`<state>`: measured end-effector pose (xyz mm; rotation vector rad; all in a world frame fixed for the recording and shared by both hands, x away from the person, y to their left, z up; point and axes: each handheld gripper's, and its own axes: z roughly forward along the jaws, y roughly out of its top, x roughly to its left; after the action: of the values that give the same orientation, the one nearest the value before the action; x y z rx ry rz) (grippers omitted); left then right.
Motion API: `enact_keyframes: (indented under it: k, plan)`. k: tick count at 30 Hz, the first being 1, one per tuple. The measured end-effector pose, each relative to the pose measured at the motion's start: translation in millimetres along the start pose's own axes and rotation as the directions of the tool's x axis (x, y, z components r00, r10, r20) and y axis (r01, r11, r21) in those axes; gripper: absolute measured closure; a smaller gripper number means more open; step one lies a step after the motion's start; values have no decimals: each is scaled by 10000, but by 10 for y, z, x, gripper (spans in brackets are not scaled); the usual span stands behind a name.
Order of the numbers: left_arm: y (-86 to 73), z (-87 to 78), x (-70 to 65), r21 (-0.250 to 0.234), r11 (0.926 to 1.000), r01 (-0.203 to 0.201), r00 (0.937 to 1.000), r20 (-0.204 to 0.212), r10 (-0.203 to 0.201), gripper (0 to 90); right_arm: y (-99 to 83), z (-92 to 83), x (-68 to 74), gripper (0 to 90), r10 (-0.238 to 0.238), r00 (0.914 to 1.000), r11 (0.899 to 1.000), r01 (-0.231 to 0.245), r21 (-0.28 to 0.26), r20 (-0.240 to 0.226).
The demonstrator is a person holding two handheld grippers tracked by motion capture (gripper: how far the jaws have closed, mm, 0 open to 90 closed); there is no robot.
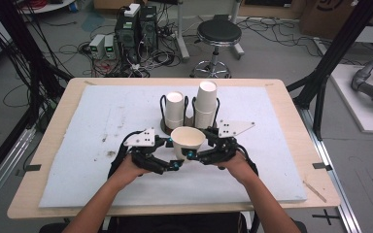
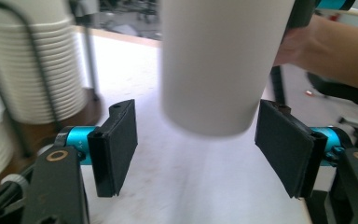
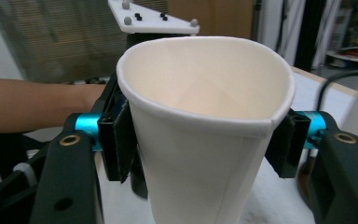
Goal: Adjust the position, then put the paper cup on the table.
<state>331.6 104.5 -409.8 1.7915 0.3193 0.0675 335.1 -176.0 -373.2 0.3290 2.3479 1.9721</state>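
Near edge, hands: two forearms come in from below, each hand on a gripper, close together over the white mat [image 1: 102,121].
Right gripper [image 3: 204,140]: both pads press the sides of the paper cup [image 1: 188,141], squashing its rim slightly; cup upright, mouth up, lifted off the mat.
Left gripper [image 2: 205,149]: jaws spread, one either side of the cup's bottom end, pads clear of it.
Cup's place: between the two grippers, just in front of the cup rack [image 1: 165,127].
Behind, rack: two stacks of cups, the left stack [image 1: 175,109] lower, the right stack [image 1: 206,104] taller.
Farther back: black stool [image 1: 218,34] on the floor beyond the table [image 1: 291,111].
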Motion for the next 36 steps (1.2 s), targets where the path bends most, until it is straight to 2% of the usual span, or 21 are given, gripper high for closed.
enact_keyframes:
  k: [2,5,9,13,14,19,23,29,36]
  plan:
    - [0,-51,28,-154,9998,114,9998,-178,-116,298,5,-43,-22,379,-62,9998,10000,61,27,205]
    - [12,-121,56,-270,9996,67,9990,-444,-79,299,10,-87,-45,381,-124,9990,9999,122,51,438]
    - [9,-249,117,-375,9993,68,9950,-993,-105,299,11,-130,-69,381,-98,9981,10000,97,22,609]
    - [-23,-412,191,-662,9974,287,9816,-1867,-406,291,7,-155,-95,381,-67,9968,10000,64,40,797]
    - [-29,-446,208,-614,9978,242,9784,-2033,-363,289,6,-156,-98,381,-114,9965,9999,110,52,830]
    - [-56,-561,257,-809,9959,400,9640,-2592,-598,257,0,-149,-116,380,-72,9962,10000,66,73,867]
    - [-57,-610,245,-907,9953,346,9569,-2843,-592,236,-3,-134,-116,380,-55,9965,9999,48,88,839]
    - [-69,-609,268,-885,9951,445,9531,-2948,-688,227,-1,-146,-114,380,-90,9963,9999,79,125,860]
    - [-82,-635,288,-946,9942,516,9525,-2946,-775,227,-4,-141,-118,380,-112,9959,9998,97,164,896]
